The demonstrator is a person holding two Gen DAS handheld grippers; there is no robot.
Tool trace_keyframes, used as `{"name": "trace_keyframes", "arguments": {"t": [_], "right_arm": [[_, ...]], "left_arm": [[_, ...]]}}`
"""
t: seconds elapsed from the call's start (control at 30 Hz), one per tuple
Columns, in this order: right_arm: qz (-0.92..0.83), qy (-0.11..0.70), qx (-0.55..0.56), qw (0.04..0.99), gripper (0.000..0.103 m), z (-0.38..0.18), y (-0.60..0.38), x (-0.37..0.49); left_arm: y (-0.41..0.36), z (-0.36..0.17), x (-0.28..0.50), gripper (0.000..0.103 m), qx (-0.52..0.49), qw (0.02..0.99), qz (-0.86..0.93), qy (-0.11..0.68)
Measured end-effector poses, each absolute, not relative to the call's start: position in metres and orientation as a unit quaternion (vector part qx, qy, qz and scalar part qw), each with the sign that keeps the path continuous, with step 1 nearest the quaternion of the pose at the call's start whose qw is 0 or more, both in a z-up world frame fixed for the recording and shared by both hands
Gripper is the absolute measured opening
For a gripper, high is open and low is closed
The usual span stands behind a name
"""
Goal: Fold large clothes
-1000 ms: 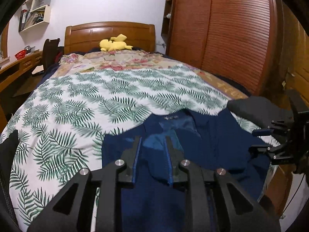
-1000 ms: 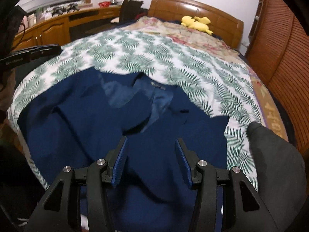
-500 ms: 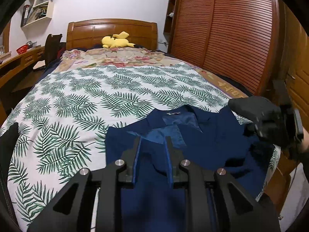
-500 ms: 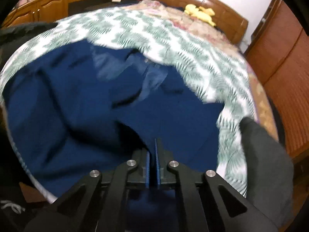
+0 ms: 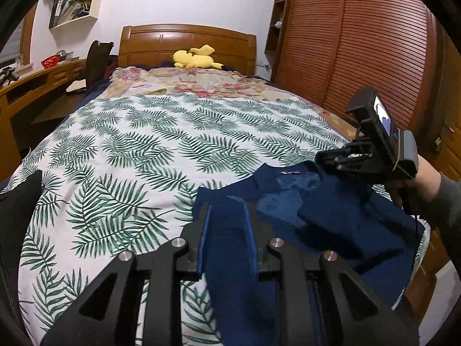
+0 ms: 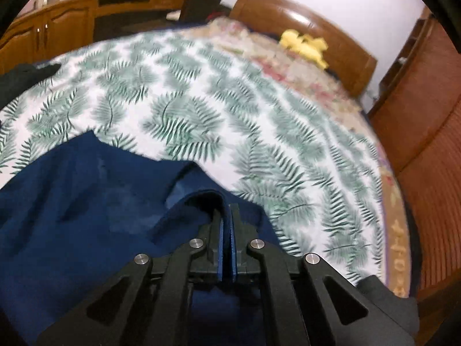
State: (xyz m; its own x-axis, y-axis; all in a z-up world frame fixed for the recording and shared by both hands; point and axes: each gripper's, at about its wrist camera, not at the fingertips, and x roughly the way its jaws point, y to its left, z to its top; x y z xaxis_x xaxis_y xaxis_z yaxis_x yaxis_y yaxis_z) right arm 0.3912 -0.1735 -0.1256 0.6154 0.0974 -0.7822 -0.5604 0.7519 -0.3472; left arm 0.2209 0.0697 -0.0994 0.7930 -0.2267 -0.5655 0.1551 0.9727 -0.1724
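Note:
A large navy blue jacket [image 5: 340,219] lies at the near end of the bed, lining side up; it also fills the lower left of the right wrist view [image 6: 86,201]. My left gripper [image 5: 226,210] is part-way open, with a strip of the jacket's left edge lying between its blue pads. My right gripper [image 6: 227,210] is shut on a fold of the jacket's right edge and holds it lifted. The right gripper also shows at the right of the left wrist view [image 5: 331,161], above the jacket.
The bed carries a white sheet with green fern leaves [image 5: 173,144], a floral quilt [image 5: 201,83] and a yellow plush toy [image 5: 196,57] by the wooden headboard. A slatted wardrobe [image 5: 360,43] stands at the right, a desk [image 5: 28,86] at the left. Dark clothes lie at both near corners.
My right gripper closed on the jacket's right edge and lifted it up and inward. The jacket's right side has bunched toward the middle. My left gripper rose slightly.

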Motion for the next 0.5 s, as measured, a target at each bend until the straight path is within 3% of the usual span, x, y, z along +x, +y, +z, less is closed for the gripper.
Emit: {"name": "trace_keyframes", "arguments": {"t": [0.07,0.1,0.5], "right_arm": [[0.175,0.388,-0.308,0.851,0.046,-0.132,-0.168,0.391],[0.178,0.382,-0.304,0.854,0.049,-0.131,-0.168,0.388],[0.213,0.371,-0.252,0.868,0.049,-0.117,-0.172,0.354]], "left_arm": [[0.074,-0.103,0.223,0.02,-0.061,0.944,-0.1,0.308],[0.076,-0.103,0.224,0.02,-0.062,0.944,-0.098,0.31],[0.076,-0.118,0.241,0.02,-0.085,0.936,-0.106,0.325]]}}
